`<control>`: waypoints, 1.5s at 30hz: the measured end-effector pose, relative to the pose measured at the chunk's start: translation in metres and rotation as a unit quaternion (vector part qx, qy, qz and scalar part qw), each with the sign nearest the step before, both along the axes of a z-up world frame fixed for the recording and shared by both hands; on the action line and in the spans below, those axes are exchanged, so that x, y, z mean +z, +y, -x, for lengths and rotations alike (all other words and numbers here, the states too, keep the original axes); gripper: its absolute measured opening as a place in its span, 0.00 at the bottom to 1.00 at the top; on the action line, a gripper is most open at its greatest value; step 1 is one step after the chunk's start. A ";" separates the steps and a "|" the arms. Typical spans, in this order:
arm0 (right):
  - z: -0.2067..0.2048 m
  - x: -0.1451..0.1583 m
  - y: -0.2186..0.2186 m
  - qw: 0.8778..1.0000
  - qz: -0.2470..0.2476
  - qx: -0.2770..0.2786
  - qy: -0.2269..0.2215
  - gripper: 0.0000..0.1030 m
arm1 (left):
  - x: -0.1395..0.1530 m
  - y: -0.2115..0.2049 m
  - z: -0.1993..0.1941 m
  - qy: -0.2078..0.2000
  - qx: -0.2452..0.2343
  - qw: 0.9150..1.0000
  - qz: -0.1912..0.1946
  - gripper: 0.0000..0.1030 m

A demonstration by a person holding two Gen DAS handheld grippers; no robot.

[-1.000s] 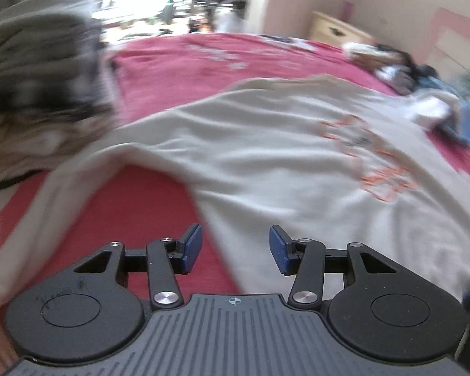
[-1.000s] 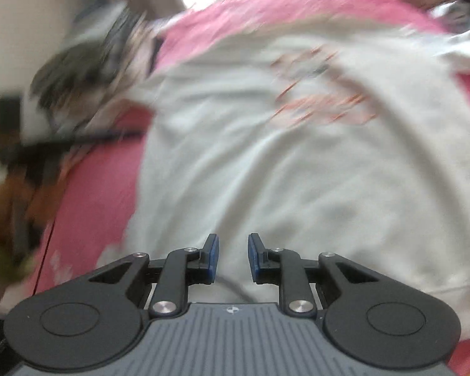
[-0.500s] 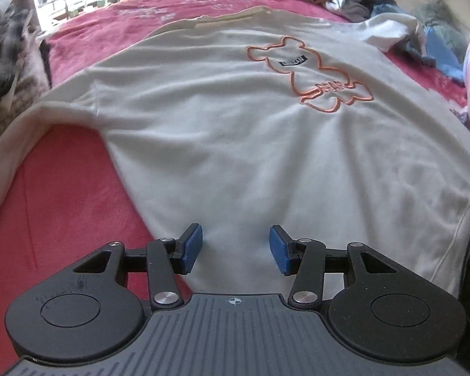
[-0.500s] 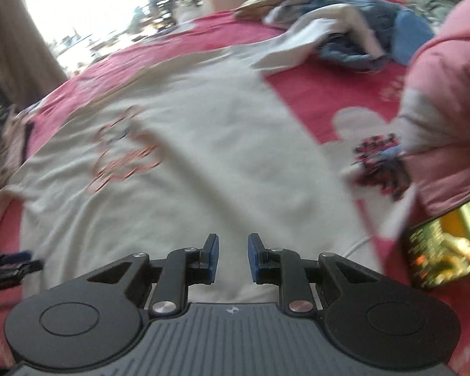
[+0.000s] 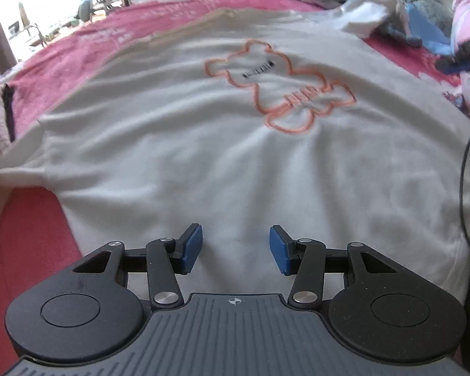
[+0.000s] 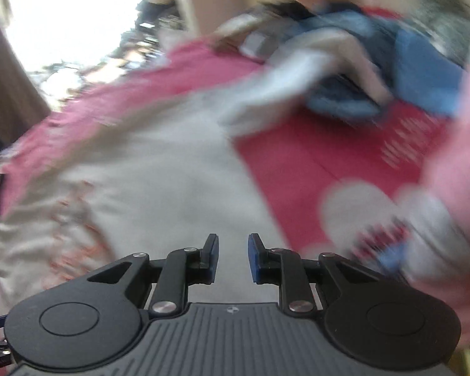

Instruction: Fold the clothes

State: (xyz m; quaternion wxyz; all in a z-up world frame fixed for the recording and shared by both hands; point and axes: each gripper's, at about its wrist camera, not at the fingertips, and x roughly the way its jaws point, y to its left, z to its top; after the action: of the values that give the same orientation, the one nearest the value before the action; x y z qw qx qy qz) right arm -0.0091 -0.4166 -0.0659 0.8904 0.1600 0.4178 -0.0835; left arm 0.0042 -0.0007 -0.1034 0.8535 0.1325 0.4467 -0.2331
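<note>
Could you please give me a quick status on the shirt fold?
Both tongs, left and right, open, empty. Cream shirt flat on red bedspread, unfolded. Nothing on it.

Left gripper [image 5: 236,246] fingers apart, empty; right gripper [image 6: 233,258] narrower, empty.

A cream sweatshirt [image 5: 178,156] with an orange bear outline [image 5: 282,87] lies spread flat on a red bed cover [image 5: 31,235]. The left gripper [image 5: 236,247] hangs above its near hem, blue-padded fingers [image 5: 192,246] apart, gripping nothing. Jumbled clothes [image 5: 376,15] lie beyond.
</note>
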 end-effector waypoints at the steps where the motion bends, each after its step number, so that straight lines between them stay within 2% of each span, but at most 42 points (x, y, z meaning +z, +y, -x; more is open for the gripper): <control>1: -0.012 0.005 0.010 1.000 -0.003 0.023 -0.009 0.23 | 0.004 0.002 -0.006 -0.014 0.009 1.000 0.000 0.46; 4: -0.063 0.018 0.058 0.995 -0.012 0.102 -0.015 0.25 | 0.014 0.010 -0.032 -0.060 0.048 0.997 0.008 0.46; 7: -0.117 0.025 0.116 0.982 -0.036 0.182 -0.019 0.29 | 0.019 0.022 -0.063 -0.098 0.090 0.991 0.008 0.46; 10: -0.171 0.019 0.170 0.970 -0.071 0.234 -0.013 0.31 | 0.020 0.036 -0.093 -0.145 0.124 0.981 -0.019 0.46; 12: -0.204 0.007 0.195 0.965 -0.113 0.236 0.015 0.31 | 0.020 0.049 -0.113 -0.171 0.140 0.974 -0.039 0.47; 15: -0.240 -0.011 0.215 0.962 -0.173 0.207 0.053 0.37 | 0.015 0.074 -0.137 -0.167 0.157 0.972 -0.052 0.48; 18: -0.268 -0.030 0.222 0.954 -0.238 0.165 0.081 0.40 | 0.006 0.098 -0.154 -0.133 0.151 0.979 -0.043 0.51; 21: -0.283 -0.046 0.226 0.947 -0.275 0.131 0.102 0.41 | -0.007 0.109 -0.155 -0.098 0.132 0.986 -0.035 0.50; 23: -0.288 -0.050 0.229 0.945 -0.284 0.118 0.109 0.41 | -0.013 0.111 -0.147 -0.090 0.115 0.989 -0.026 0.49; 25: -0.292 -0.051 0.233 0.943 -0.292 0.115 0.114 0.41 | -0.017 0.110 -0.138 -0.085 0.102 0.991 -0.019 0.39; 28: -0.298 -0.052 0.239 0.942 -0.294 0.109 0.124 0.41 | -0.019 0.103 -0.118 -0.088 0.085 0.992 -0.001 0.37; 30: -0.305 -0.053 0.244 0.941 -0.293 0.104 0.132 0.41 | -0.020 0.096 -0.102 -0.094 0.057 0.994 0.003 0.37; 32: -0.311 -0.051 0.254 0.944 -0.280 0.112 0.132 0.41 | -0.025 0.089 -0.092 -0.091 0.032 0.995 -0.001 0.37; 35: -0.322 -0.035 0.284 0.951 -0.224 0.178 0.116 0.41 | -0.022 0.090 -0.083 -0.096 0.021 0.995 -0.004 0.37; 37: -0.325 -0.023 0.312 0.954 -0.145 0.245 0.099 0.41 | -0.011 0.101 -0.079 -0.095 0.027 0.995 0.014 0.38; 39: -0.327 -0.017 0.337 0.947 -0.075 0.299 0.090 0.40 | 0.000 0.118 -0.078 -0.115 0.043 0.992 0.018 0.40; 42: -0.333 -0.024 0.367 0.933 0.027 0.347 0.088 0.39 | 0.008 0.142 -0.083 -0.143 0.089 0.986 -0.008 0.48; 44: -0.338 -0.032 0.374 0.924 0.055 0.367 0.092 0.40 | 0.002 0.157 -0.095 -0.121 0.106 0.987 -0.026 0.48; 45: -0.340 -0.036 0.376 0.920 0.062 0.374 0.098 0.45 | -0.004 0.161 -0.101 -0.109 0.104 0.988 -0.033 0.48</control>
State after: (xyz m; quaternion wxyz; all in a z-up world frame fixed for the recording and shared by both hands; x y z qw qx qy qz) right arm 0.3310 -0.0402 -0.1024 0.8196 -0.0721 0.5261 0.2150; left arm 0.1048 0.1605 -0.1071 0.9116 0.1383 0.3703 -0.1128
